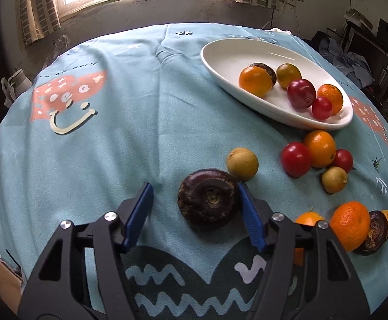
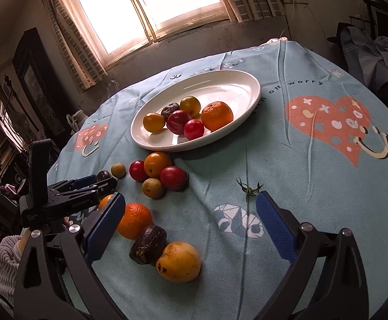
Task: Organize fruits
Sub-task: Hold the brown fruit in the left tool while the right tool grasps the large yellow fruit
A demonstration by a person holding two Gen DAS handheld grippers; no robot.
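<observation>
A white oval plate [image 1: 220,53] [image 2: 242,85] holds several fruits. More fruits lie loose on the blue tablecloth. My left gripper [image 1: 194,192] is open around a dark purple-brown fruit [image 1: 209,200]; its right finger touches the fruit, the left finger stands apart. A yellow-green fruit [image 1: 242,163] lies just behind it. My right gripper [image 2: 191,208] is open and empty above an orange [image 2: 135,220], a dark fruit [image 2: 148,244] and a yellow fruit [image 2: 178,261]. The left gripper [image 2: 92,182] shows at the left of the right wrist view.
A cluster of red tomatoes and an orange [image 1: 319,148] [image 2: 156,164] lies in front of the plate. A small green stem [image 2: 250,186] lies on the cloth. The round table's edge curves off on all sides; a window wall stands behind.
</observation>
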